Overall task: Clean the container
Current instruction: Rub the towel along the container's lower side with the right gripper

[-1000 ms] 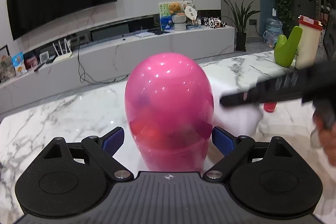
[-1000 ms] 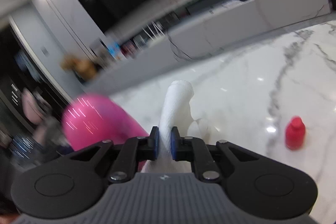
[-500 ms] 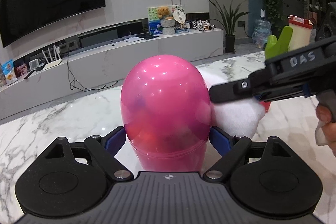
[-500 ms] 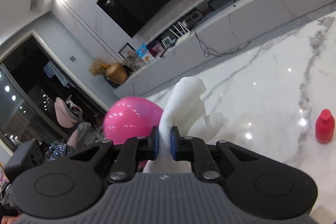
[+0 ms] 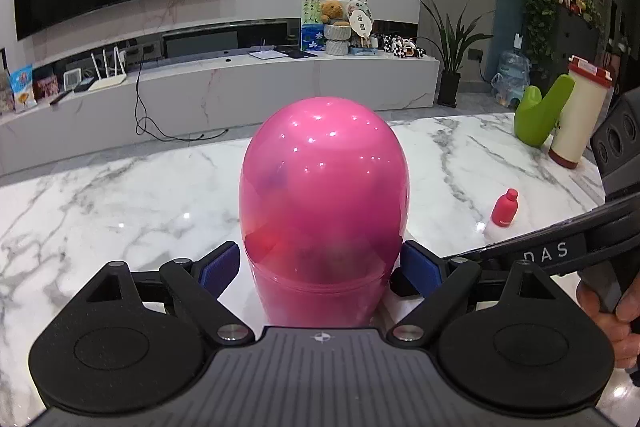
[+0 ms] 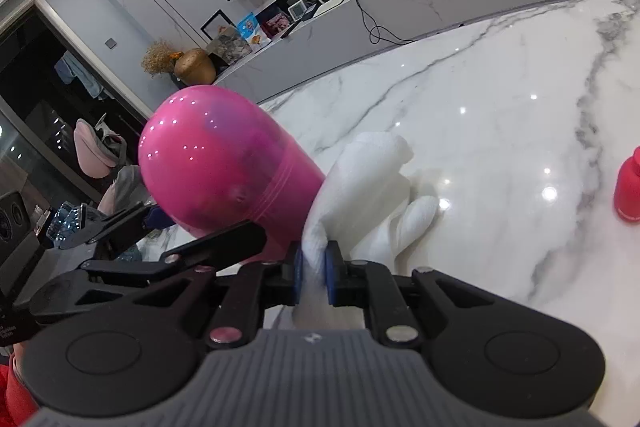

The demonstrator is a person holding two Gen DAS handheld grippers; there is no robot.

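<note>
A glossy pink egg-shaped container (image 5: 324, 203) stands upright on the white marble table (image 5: 120, 195). My left gripper (image 5: 322, 267) is shut on its lower part, blue pads on both sides. In the right wrist view the container (image 6: 224, 163) appears tilted left, with the left gripper's finger in front of it. My right gripper (image 6: 313, 277) is shut on a white cloth (image 6: 368, 187) pressed against the container's lower right side. In the left wrist view the right gripper's black arm (image 5: 552, 251) reaches in from the right, low beside the container.
A small red bottle (image 5: 505, 207) stands on the table to the right, also in the right wrist view (image 6: 630, 191). A green curved object (image 5: 540, 115) and a cream canister with red lid (image 5: 580, 119) stand at the far right edge.
The right gripper with the cloth has moved down from the container's upper right side to its base. The left gripper still holds the container.
</note>
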